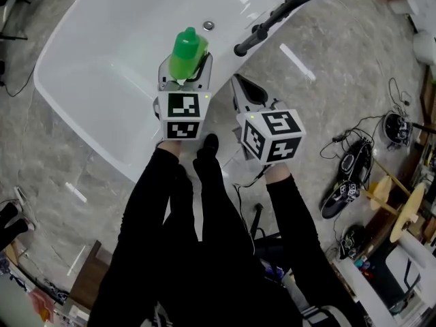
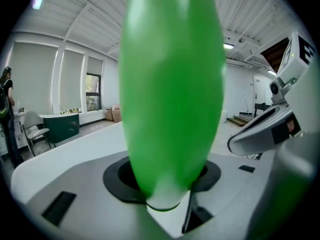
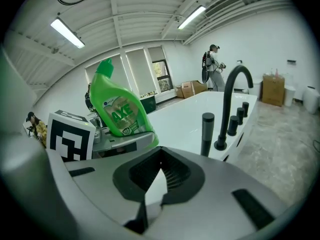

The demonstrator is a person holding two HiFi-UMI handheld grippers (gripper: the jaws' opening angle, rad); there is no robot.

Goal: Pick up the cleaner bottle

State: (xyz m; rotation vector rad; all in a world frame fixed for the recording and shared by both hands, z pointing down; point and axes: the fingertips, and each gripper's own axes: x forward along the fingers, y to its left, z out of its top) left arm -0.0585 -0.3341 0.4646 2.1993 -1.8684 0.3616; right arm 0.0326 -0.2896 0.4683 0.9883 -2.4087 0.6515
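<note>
Green plastic cleaner bottle (image 1: pixel 187 52) is sitting upright over the white bathtub (image 1: pixel 88 67), my left tongs (image 1: pixel 184 72) clamping its lower body; my right tongs (image 1: pixel 246 92) are closed, empty. Smooth, squeezable walls probably: I'm judging firm, low pressure safest.

Upper left, the white bathtub (image 1: pixel 88 73) basin lies open. The black faucet (image 1: pixel 283 12) bars the top centre-right. The cleaner bottle (image 1: pixel 187 52) stands just left of the right gripper (image 1: pixel 240 86), narrow gap between. Cables (image 1: pixel 344 136) clutter the right edge.
</note>
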